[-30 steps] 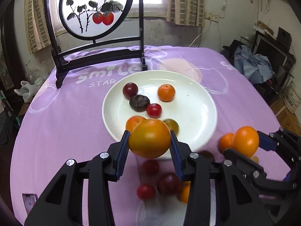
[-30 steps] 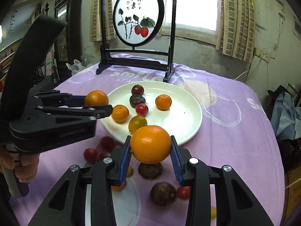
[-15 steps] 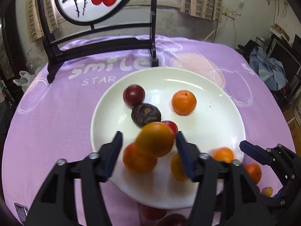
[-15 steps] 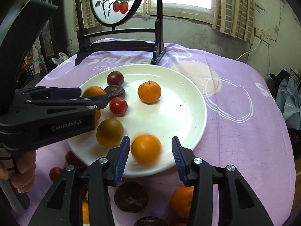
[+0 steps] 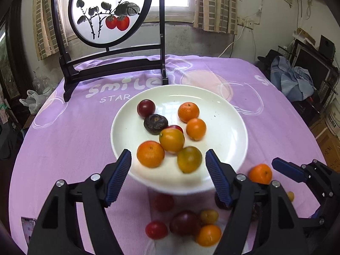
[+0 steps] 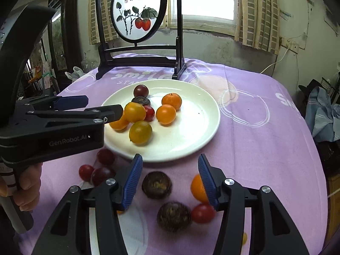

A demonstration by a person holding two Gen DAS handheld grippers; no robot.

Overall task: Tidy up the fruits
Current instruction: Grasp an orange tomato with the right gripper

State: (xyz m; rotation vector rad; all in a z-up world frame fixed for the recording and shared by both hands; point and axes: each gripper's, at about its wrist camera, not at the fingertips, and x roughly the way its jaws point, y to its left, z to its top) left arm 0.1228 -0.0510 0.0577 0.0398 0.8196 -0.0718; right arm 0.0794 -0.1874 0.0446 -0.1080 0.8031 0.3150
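Now, view by view, what you have in front of you.

Left wrist view:
- Writing: the purple tablecloth (image 5: 70, 131) reads "smile" with "STAR" below it in white; the round painted screen (image 5: 107, 12) carries dark brush characters above two red fruits on a branch.
- Plate: a white, glossy, round plate (image 5: 229, 148) holds eight fruits, among them a smooth dark red one (image 5: 146, 108), a wrinkled dark purple one (image 5: 155, 124), a dimpled orange mandarin (image 5: 188, 112) and a yellow-green tomato (image 5: 189, 159).
- Your left gripper (image 5: 169, 173): its fingers are spread wide and hold nothing; the ribbed blue pads (image 5: 118, 176) hang over the plate's near rim, with the nearest mandarin (image 5: 150, 154) and the yellow-green tomato lying between them, further out, touching neither.
- Loose fruit: a cluster of small red, purple and orange fruits (image 5: 187, 225) lies on the cloth below the fingers.

Right wrist view:
- Writing: the side of your left gripper (image 6: 63, 114) is marked "GenRobot.AI"; the cloth lettering is partly hidden behind the plate.
- Your right gripper (image 6: 170, 180): its fingers are parted and empty, poised over the cloth just short of the plate (image 6: 191, 136).
- Fruit at the fingers: a wrinkled dark fruit (image 6: 156, 184) lies on the cloth between them; an orange fruit (image 6: 197, 189) is partly hidden behind the right-hand pad; whether they touch, you cannot tell.
- Nearer you: a second wrinkled fruit (image 6: 174, 216) sits beside a red tomato (image 6: 203, 213).
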